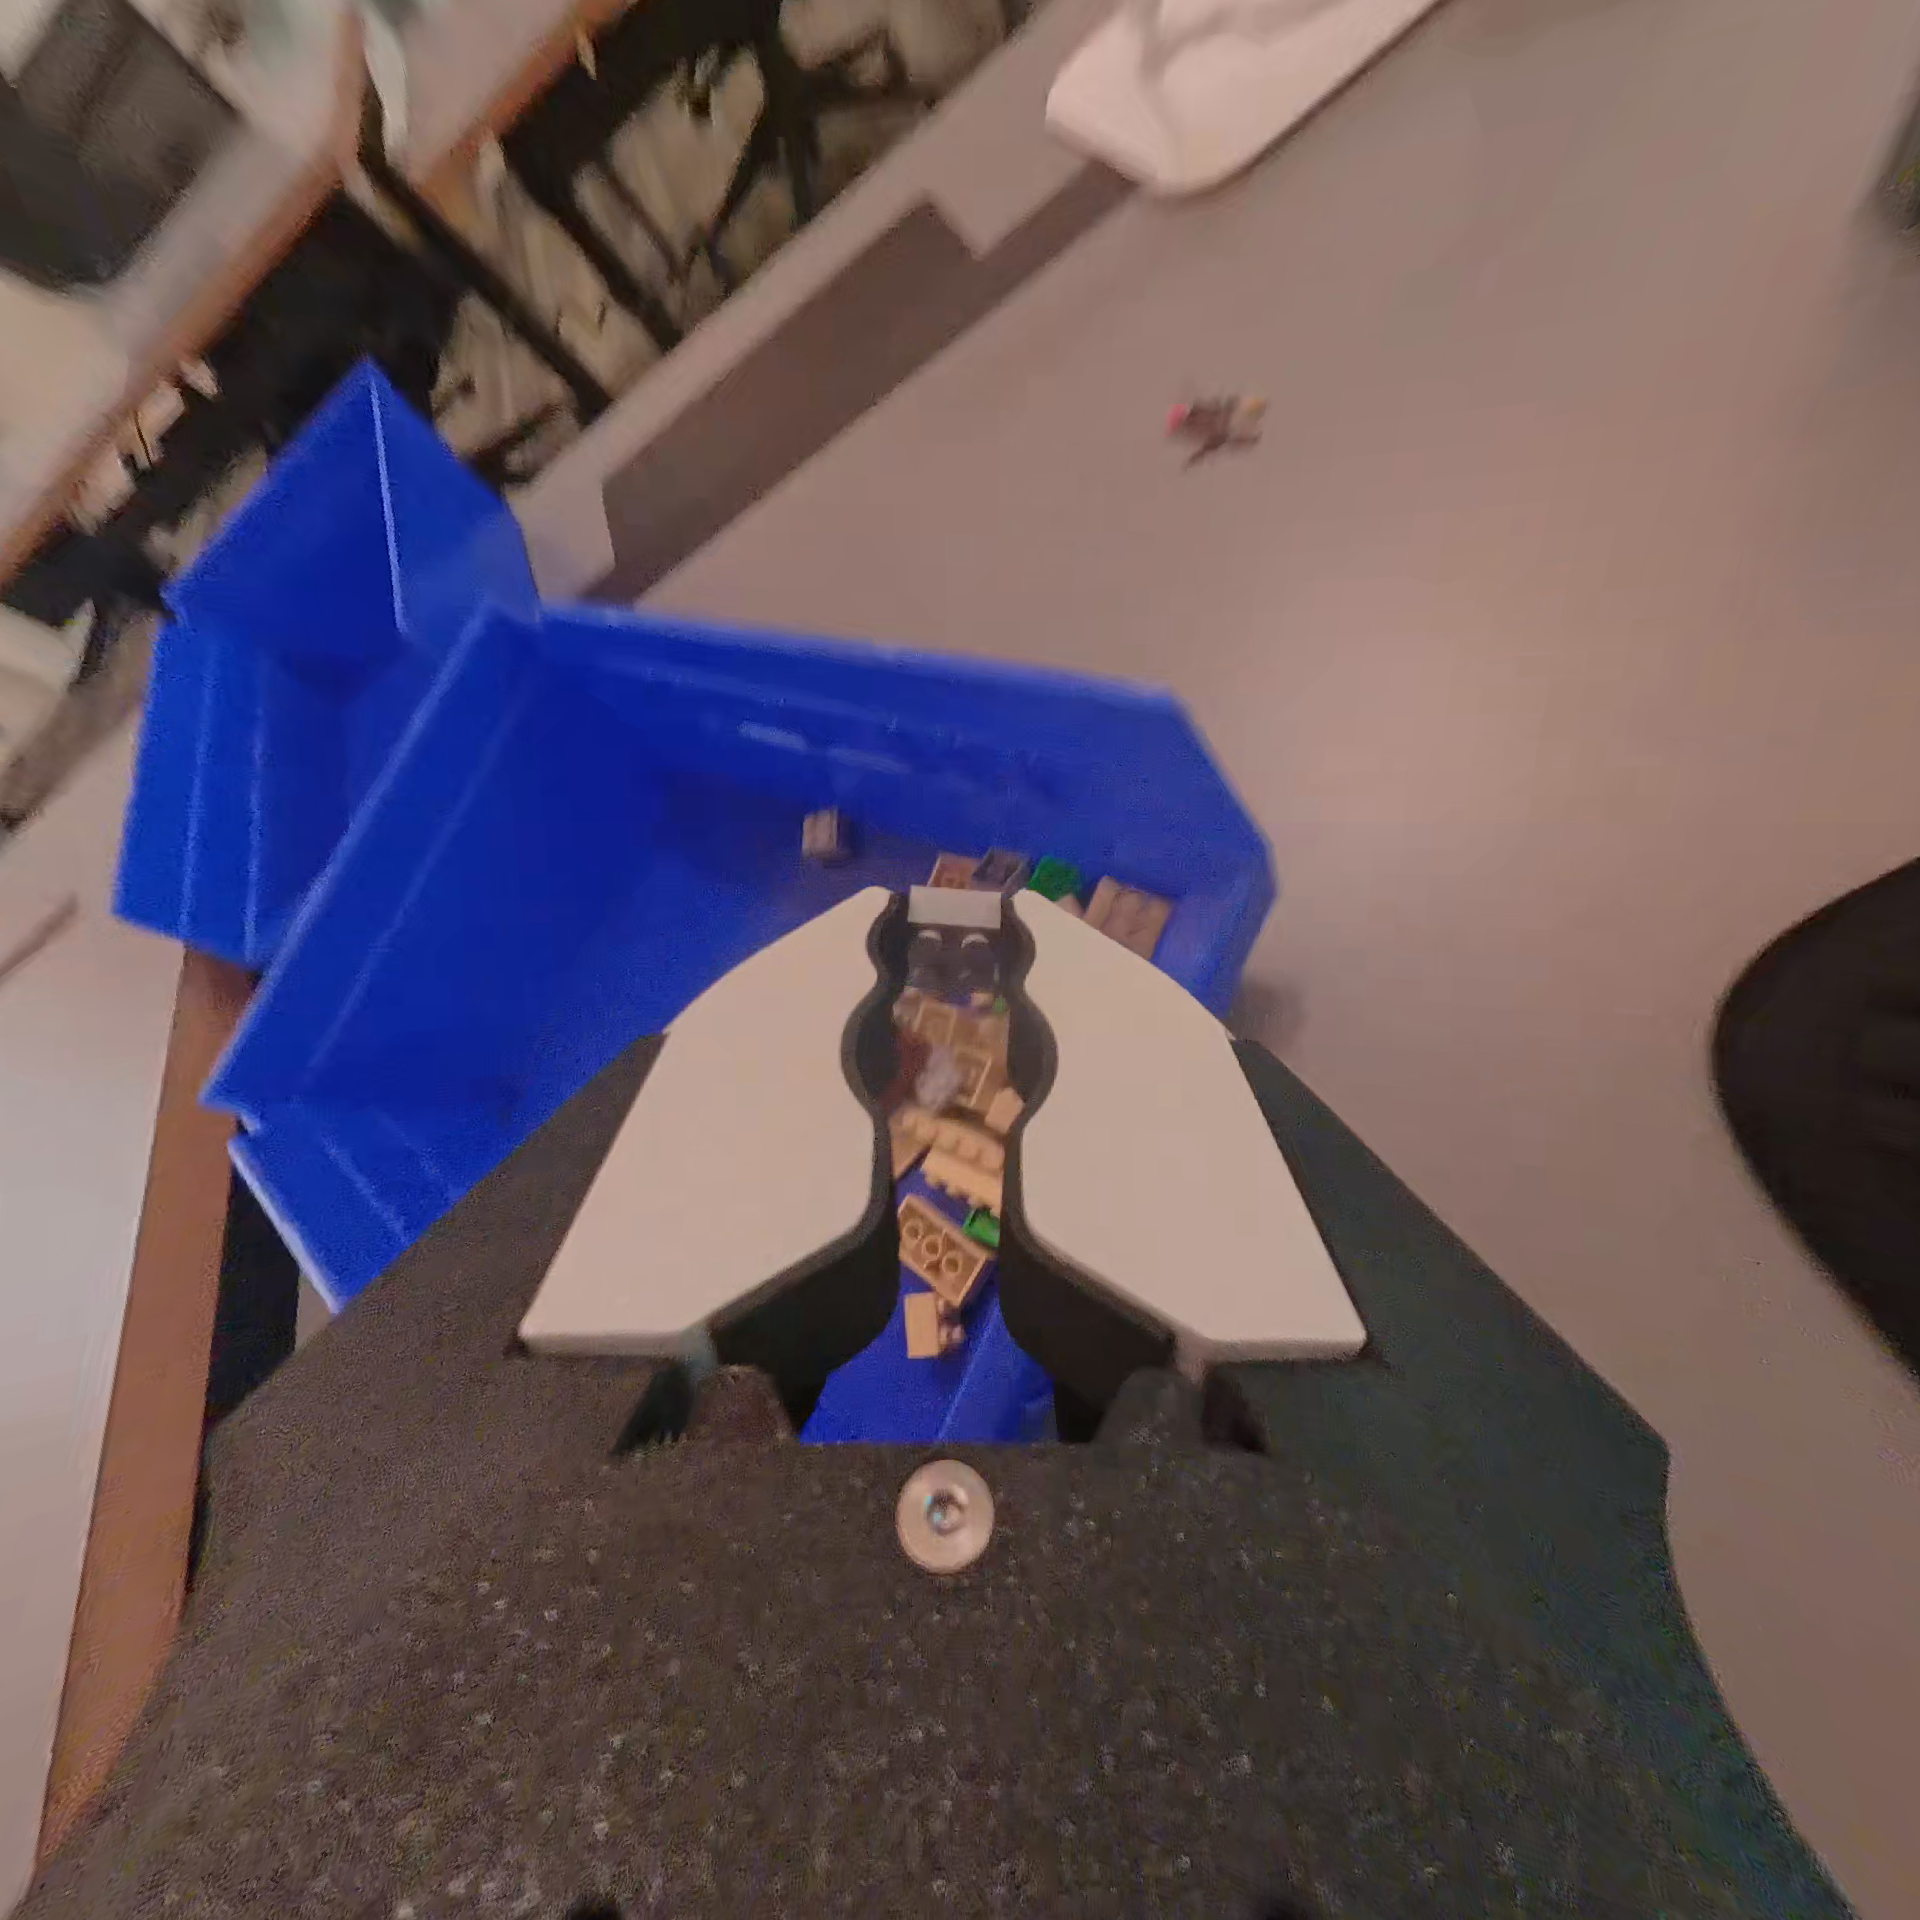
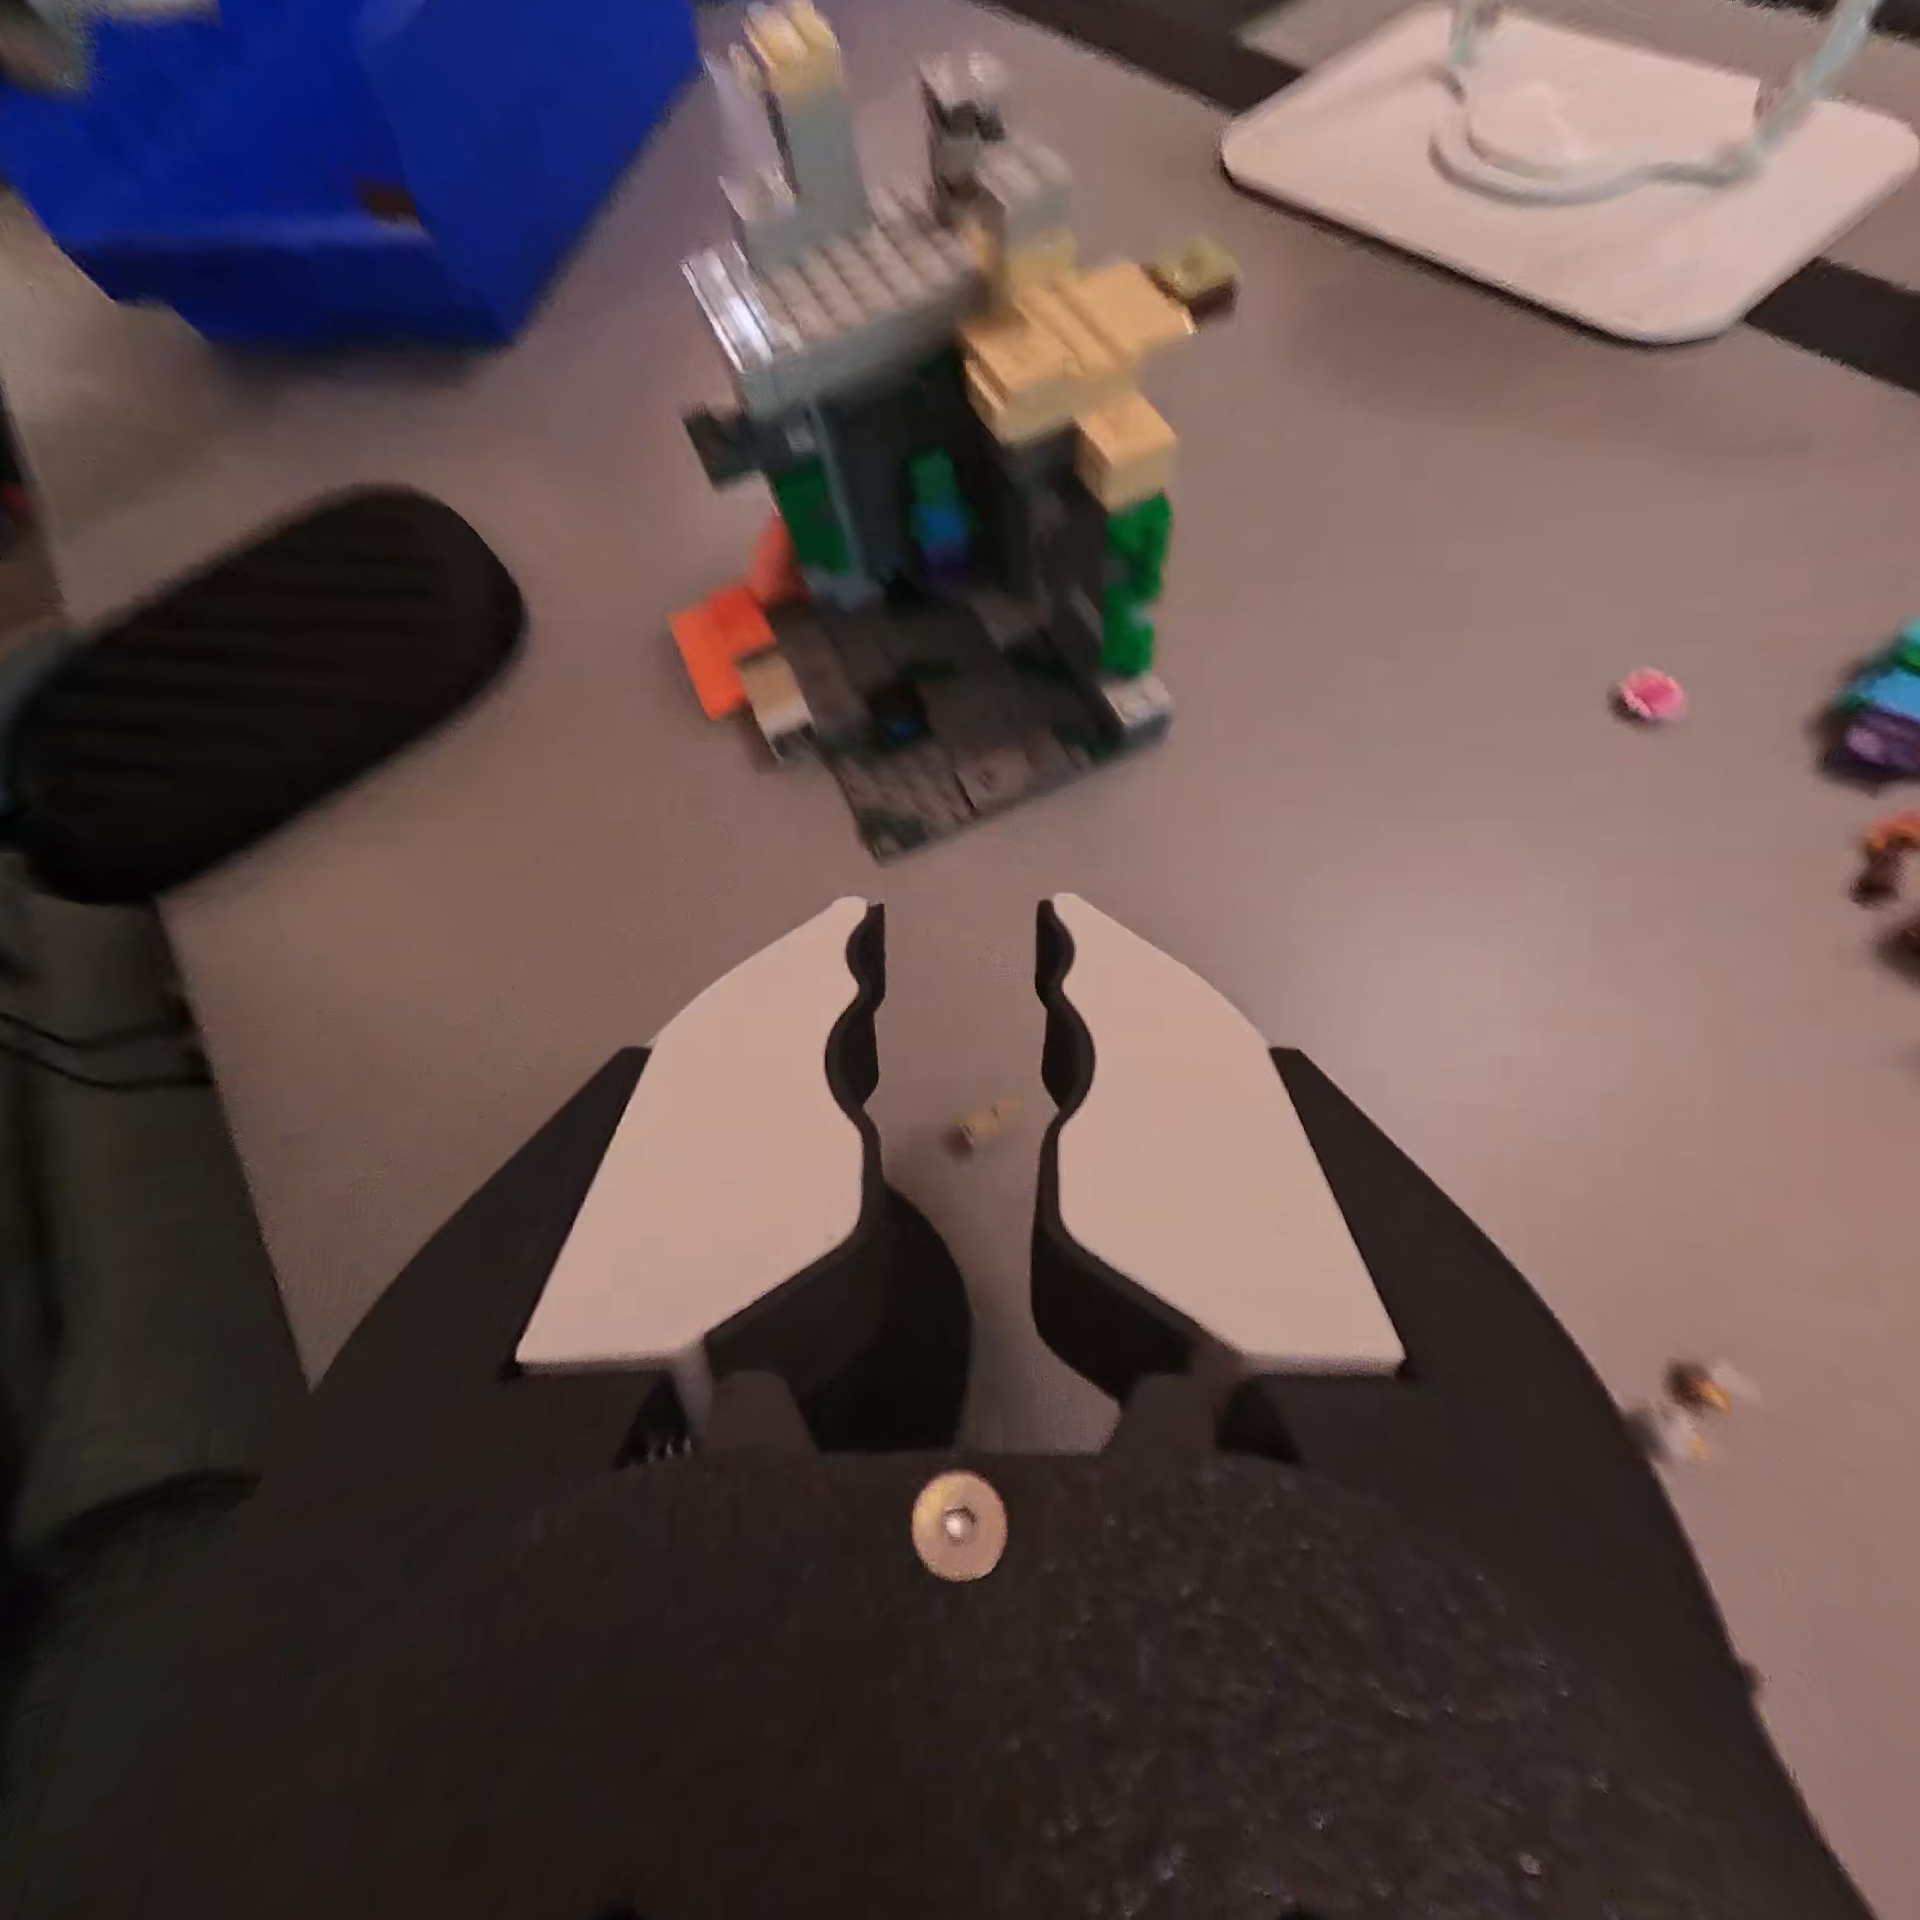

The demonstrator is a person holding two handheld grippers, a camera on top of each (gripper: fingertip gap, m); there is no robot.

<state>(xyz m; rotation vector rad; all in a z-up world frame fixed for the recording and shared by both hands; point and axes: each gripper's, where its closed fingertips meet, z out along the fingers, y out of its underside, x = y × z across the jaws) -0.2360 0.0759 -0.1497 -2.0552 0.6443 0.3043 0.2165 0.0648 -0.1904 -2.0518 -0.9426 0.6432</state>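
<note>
My left gripper (image 1: 954,909) pinches a small white brick (image 1: 952,910) above the blue bin (image 1: 499,883) at frame centre, my right gripper (image 2: 958,930) gapes apart, and I read no lettering.

The left claw (image 1: 954,912) hangs over a bin (image 1: 582,831) that sits at the desk (image 1: 1455,727) edge, with a small piece (image 1: 954,910) pinched between its tips. Loose bricks (image 1: 951,1153) lie in the bin beneath it. A second bin (image 1: 312,623) stands just behind the first.

The right claw (image 2: 958,925) hovers over the desk, jaws apart, a tiny piece (image 2: 982,1124) lying on the desk under the gap. Ahead of it stands a brick model (image 2: 935,499). A pouch (image 2: 260,686) lies to the model's left, a flat stand base (image 2: 1558,177) behind and to its right, and stray bits (image 2: 1647,694) farther right.
</note>
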